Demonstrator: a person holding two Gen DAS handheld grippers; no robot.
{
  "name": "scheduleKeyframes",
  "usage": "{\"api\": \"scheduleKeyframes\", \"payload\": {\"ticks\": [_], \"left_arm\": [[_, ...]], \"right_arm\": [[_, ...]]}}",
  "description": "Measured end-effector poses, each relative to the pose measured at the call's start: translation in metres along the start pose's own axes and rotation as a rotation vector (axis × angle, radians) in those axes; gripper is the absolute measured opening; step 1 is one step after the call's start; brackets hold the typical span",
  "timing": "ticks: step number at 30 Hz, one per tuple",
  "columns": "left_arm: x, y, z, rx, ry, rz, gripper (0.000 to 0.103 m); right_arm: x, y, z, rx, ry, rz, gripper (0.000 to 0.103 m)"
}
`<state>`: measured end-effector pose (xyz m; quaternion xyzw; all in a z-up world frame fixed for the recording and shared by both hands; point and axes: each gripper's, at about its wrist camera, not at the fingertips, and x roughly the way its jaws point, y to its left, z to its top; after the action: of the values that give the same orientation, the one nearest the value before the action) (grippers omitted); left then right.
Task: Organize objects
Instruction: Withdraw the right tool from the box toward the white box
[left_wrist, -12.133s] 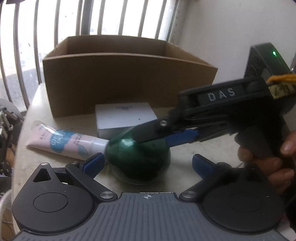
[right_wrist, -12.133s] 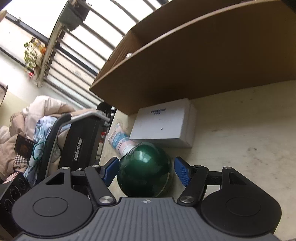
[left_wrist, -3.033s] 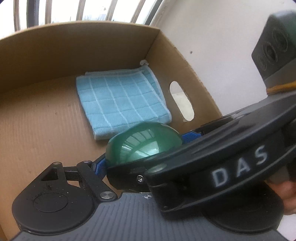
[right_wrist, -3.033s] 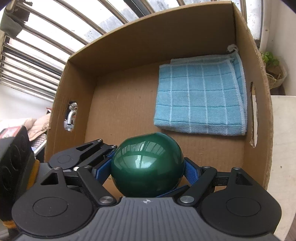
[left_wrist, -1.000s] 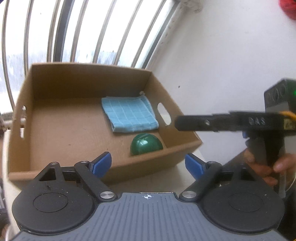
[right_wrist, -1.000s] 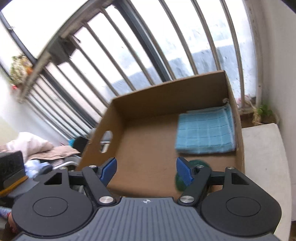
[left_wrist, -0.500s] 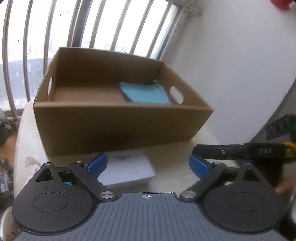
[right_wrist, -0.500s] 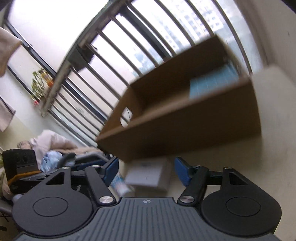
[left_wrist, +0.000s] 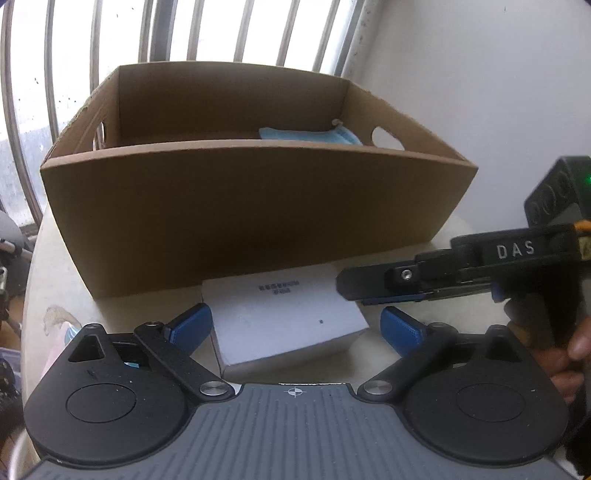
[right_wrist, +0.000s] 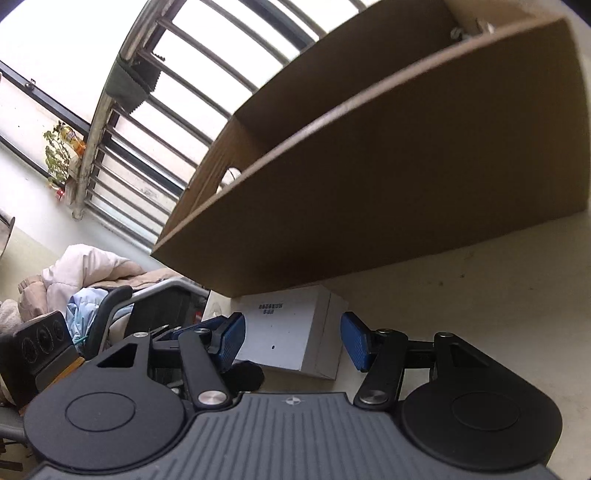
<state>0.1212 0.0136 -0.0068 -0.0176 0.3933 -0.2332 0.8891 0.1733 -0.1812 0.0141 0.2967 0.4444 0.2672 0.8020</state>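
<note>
The landmark is the cardboard box (left_wrist: 236, 206), which stands on a pale table (right_wrist: 491, 291) in front of a barred window. A small white box (left_wrist: 284, 321) lies on the table just in front of the near wall of the cardboard box, close to its base, with a small printed label on its top. Inside the cardboard box, at its far right corner, the edge of a folded blue cloth (left_wrist: 310, 133) shows above the near wall. The left gripper (left_wrist: 295, 328) hangs in front of the cardboard box over the white box; its jaws have just been opening and now stand wide, one blue pad on each side of the white box, not pressing on it. The right gripper (right_wrist: 291, 341) comes from the right side of the cardboard box toward the same white box; its jaws have just been closing, they stand at a middle width, and the white box lies between the pads, which do not press on it. A hand (left_wrist: 565, 354) holds its handle.
</note>
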Motion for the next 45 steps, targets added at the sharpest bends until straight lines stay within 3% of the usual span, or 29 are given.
{"api": "scheduleKeyframes", "payload": {"ticks": [14,42,45], "left_arm": [[0.004,-0.009,-0.002,0.009,0.010,0.009,0.102],[-0.013,-0.068,-0.039,0.054,0.007,-0.189,0.102],[-0.013,-0.070,-0.042,0.038,0.033,-0.343,0.102]], "right_arm": [[0.009,-0.009,0.009,0.020,0.074,0.043,0.067],[-0.055,-0.028,-0.023,0.025,0.015,-0.048,0.069],[-0.057,-0.029,-0.029,0.037,0.032,-0.024,0.069]]}}
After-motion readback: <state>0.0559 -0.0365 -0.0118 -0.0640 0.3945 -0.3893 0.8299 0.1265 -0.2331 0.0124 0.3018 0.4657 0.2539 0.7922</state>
